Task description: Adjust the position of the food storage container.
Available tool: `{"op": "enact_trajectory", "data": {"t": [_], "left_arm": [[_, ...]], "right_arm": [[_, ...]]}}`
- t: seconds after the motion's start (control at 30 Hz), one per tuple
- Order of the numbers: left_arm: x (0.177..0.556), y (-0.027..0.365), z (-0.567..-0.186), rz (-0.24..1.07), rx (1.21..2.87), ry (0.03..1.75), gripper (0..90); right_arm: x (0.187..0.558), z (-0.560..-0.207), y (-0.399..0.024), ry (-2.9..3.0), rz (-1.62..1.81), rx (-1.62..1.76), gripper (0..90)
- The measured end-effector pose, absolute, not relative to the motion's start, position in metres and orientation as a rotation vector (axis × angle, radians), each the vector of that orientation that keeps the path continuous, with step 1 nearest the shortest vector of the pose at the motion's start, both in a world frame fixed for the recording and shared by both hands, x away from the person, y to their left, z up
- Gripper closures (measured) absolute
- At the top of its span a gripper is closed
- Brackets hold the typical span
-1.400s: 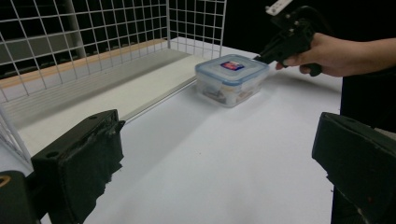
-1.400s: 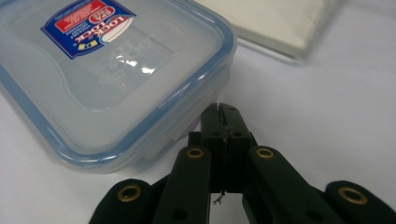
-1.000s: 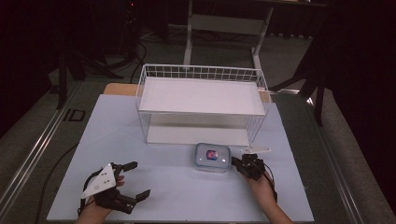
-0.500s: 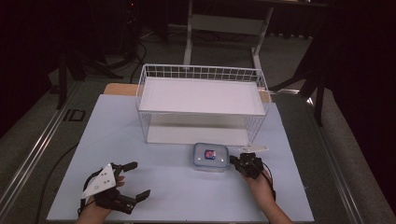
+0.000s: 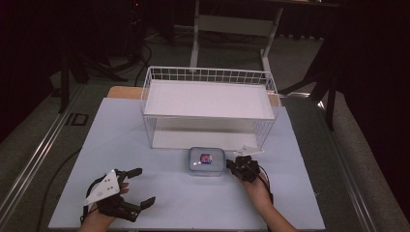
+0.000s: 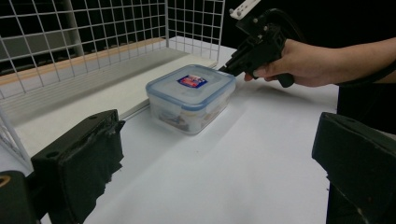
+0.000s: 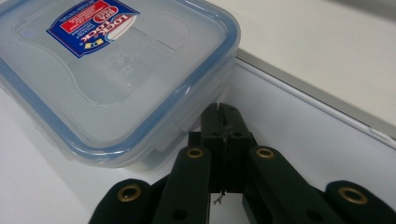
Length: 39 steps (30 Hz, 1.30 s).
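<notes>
As seen from above, scene: a white desk (image 5: 145, 145) carries a wire basket (image 5: 208, 108), a lidded plastic box (image 5: 207, 161), and two hand-held claws.
Box: clear plastic with a blue-rimmed lid and a red-and-blue label on top; it sits flat on the desk, just in front of the basket's near edge, roughly midway across the desk.
Right claw (image 5: 240, 166): jaws pressed together, nothing between them; the closed tip points at the box's right side wall.
Box relative to right claw: directly ahead of the tip, at the level of the lid's rim; in the right gripper view the tip (image 7: 223, 122) lies against or just short of the box (image 7: 116, 79) wall below the blue rim, and actual contact cannot be told.
Same pair in the left gripper view: the right claw (image 6: 233, 65) meets the far corner of the box (image 6: 191, 98), held by a hand (image 6: 299, 63).
Left claw (image 5: 140, 186): jaws standing wide apart, empty, near the desk's front left corner.
Box relative to left claw: well apart, ahead and to its right.
Basket: white wire with a flat white floor, behind the box.
</notes>
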<state>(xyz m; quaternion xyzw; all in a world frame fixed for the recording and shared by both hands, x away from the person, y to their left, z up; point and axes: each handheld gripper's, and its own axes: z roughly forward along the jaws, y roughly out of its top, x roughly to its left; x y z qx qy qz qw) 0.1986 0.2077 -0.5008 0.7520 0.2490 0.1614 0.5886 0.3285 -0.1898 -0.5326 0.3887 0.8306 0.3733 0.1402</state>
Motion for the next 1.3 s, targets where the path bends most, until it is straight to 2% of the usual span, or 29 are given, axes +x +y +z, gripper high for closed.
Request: {"op": "enact_trajectory", "data": {"t": [0.37,0.73,1.13,1.3], "left_arm": [[0.199,0.207,-0.502,0.372,1.755,0.581,2.7],[0.199,0.206,-0.502,0.369,1.761,0.584,2.7],[0.199,0.206,-0.503,0.363,1.761,0.586,2.7],[0.199,0.206,-0.503,0.361,1.763,0.588,2.7]], "right_arm": [[0.331,-0.534,-0.170,2.424,1.101,1.090,90.0],[0.327,-0.531,-0.180,2.405,1.106,1.097,88.8],[0.331,-0.535,-0.163,2.424,1.098,1.075,88.7],[0.331,-0.531,-0.170,2.400,1.104,1.078,87.0]]}}
